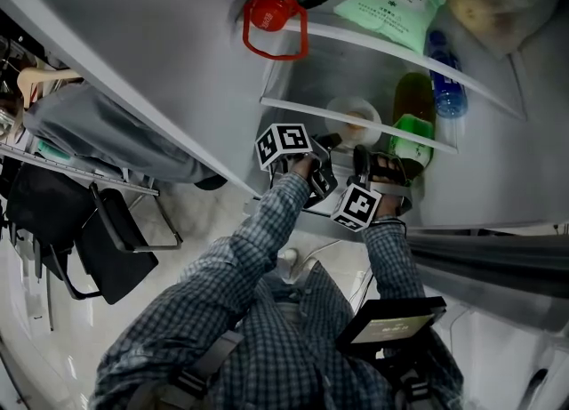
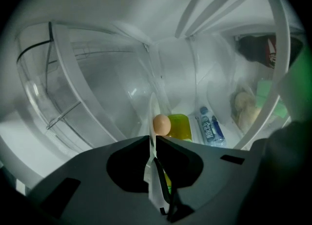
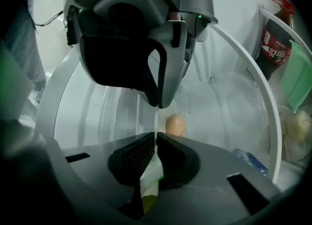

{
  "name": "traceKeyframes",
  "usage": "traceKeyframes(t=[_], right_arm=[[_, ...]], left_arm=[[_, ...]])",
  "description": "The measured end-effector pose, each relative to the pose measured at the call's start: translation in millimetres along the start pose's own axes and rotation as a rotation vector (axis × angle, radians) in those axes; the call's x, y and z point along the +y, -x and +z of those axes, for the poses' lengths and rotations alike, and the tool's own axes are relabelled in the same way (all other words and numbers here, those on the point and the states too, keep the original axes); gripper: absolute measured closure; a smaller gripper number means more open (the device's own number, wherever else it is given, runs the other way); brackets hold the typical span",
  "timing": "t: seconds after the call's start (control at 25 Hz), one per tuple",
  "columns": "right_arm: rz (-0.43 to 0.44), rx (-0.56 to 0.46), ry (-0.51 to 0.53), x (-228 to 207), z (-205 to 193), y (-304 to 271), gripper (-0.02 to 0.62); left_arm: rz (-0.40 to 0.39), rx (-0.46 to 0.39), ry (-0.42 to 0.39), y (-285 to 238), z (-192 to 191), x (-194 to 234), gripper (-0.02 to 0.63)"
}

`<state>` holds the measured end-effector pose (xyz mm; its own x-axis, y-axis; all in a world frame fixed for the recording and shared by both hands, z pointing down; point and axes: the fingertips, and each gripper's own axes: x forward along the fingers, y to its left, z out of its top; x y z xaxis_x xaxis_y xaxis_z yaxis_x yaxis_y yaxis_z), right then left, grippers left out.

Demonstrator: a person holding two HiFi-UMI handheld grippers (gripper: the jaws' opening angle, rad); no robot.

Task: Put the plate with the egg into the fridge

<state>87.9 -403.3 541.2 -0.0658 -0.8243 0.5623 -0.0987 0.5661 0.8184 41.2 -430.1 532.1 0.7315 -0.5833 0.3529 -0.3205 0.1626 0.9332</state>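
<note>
A white plate [image 1: 353,115] with a brown egg [image 1: 357,120] on it is held at the edge of a fridge door shelf [image 1: 418,137]. Both grippers grip its near rim. My left gripper [image 1: 325,145] is shut on the rim, which shows edge-on as the plate [image 2: 152,116] between its jaws, with the egg [image 2: 162,124] just beyond. My right gripper [image 1: 364,156] is shut on the plate [image 3: 155,168] too, and the egg [image 3: 175,124] lies past its tips. The left gripper [image 3: 146,48] fills the top of the right gripper view.
Inside the fridge are a red-capped bottle [image 1: 271,12], a green packet [image 1: 391,4], a blue water bottle [image 1: 444,79] and a green-capped bottle [image 1: 412,124]. A cola bottle [image 3: 273,38] stands at the right. A black chair [image 1: 116,239] is on the floor at the left.
</note>
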Motion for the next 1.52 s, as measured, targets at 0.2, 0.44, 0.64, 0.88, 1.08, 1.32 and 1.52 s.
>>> traceKeyframes(t=[0.2,0.44,0.64,0.88,1.08,1.32,1.52], right_arm=[[0.015,-0.001,0.017,2,2,0,0.571],[0.041,-0.012,0.029,4,5,-2,0.571],[0.090,-0.016,0.003,5,6,-2,0.571],[0.117,-0.026,-0.038,5,8,-1,0.571],[0.111,-0.033,-0.044,6,8,0,0.571],[0.082,-0.084,-0.119,2,12,7,0.571],[0.100,-0.132,-0.312,-4,13,27,0.591]], left_arm=[[-0.009,0.002,-0.014,10,-11,1,0.584],[-0.008,0.022,-0.035,22,-28,5,0.584],[-0.020,0.028,-0.032,26,-34,7,0.584],[-0.059,0.015,-0.020,17,-29,-3,0.584],[-0.073,0.021,-0.028,8,-27,-11,0.584],[-0.110,0.042,-0.047,13,-33,-12,0.586],[-0.177,0.032,-0.145,27,-35,-24,0.588]])
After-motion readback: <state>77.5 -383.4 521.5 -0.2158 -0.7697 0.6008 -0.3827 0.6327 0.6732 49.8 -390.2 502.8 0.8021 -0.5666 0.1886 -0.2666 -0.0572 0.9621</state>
